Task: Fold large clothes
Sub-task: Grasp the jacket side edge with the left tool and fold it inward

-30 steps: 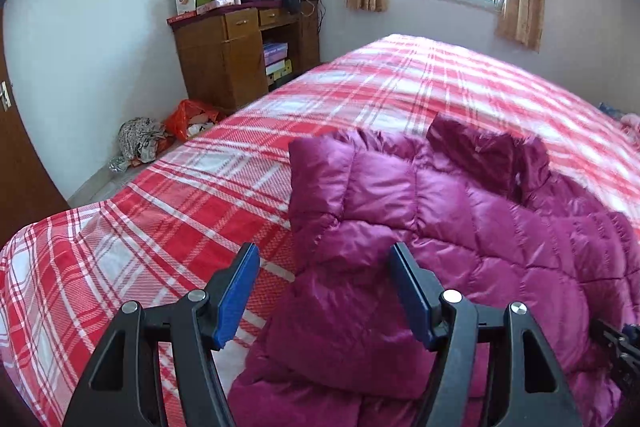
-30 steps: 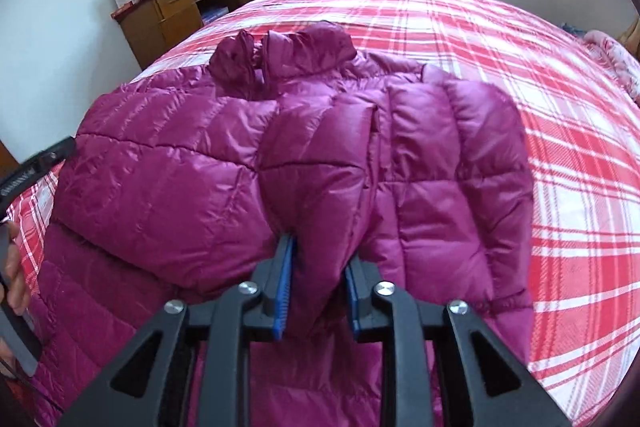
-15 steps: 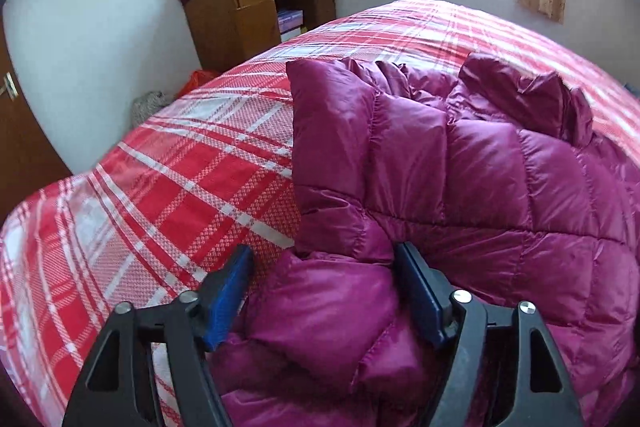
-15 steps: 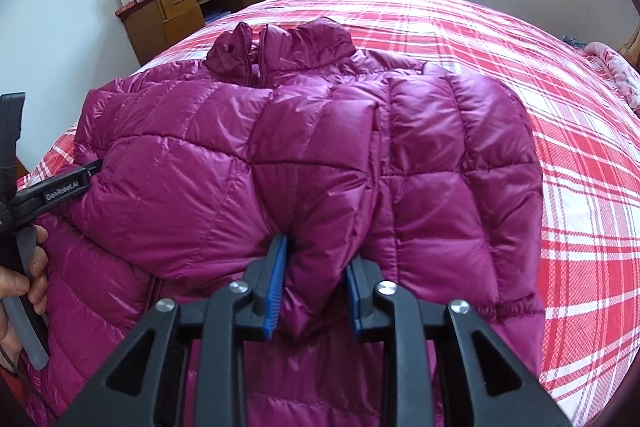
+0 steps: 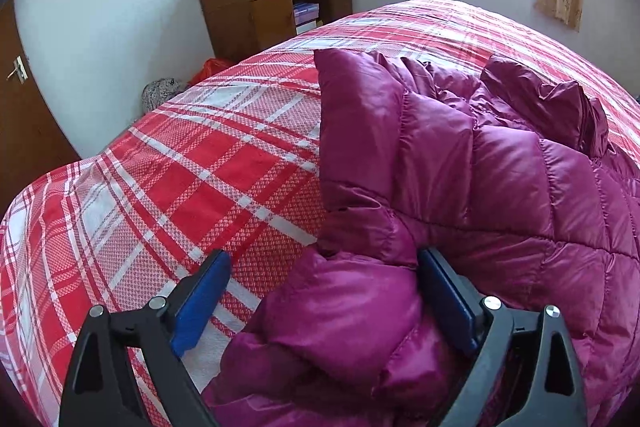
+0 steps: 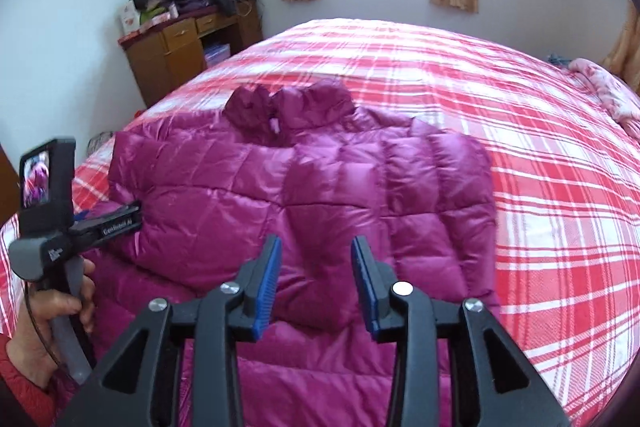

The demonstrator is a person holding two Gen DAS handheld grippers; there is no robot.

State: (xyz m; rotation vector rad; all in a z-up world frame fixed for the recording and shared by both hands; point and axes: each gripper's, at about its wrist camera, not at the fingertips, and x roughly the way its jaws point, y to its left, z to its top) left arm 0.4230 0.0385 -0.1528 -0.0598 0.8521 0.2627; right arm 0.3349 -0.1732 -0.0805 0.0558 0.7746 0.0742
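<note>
A magenta quilted down jacket (image 6: pixel 360 179) lies on the red plaid bed (image 6: pixel 540 147), collar toward the window, sleeves folded in over the body. My right gripper (image 6: pixel 316 243) hovers over the folded sleeve near the hem. Its jaws are opening, and the blue pads stand clear of the fabric. In the left wrist view the jacket (image 5: pixel 480 187) fills the right half. My left gripper (image 5: pixel 322 259) sits at the jacket's left edge with its jaws opening wide. A puffy fold lies loose between them against the right pad, while the left pad is over bare bedspread (image 5: pixel 180 187).
A hand (image 6: pixel 52 307) holds the left gripper's handle at the jacket's left side. A wooden cabinet (image 5: pixel 260 11) piled with clothes stands by the far wall, with bags (image 5: pixel 164 93) on the floor beside it. Pink cloth (image 6: pixel 600 87) lies at the bed's far right.
The right gripper let go of the folded sleeve and drew back and up. The left gripper came down to the jacket's left edge and its jaws spread wider.
</note>
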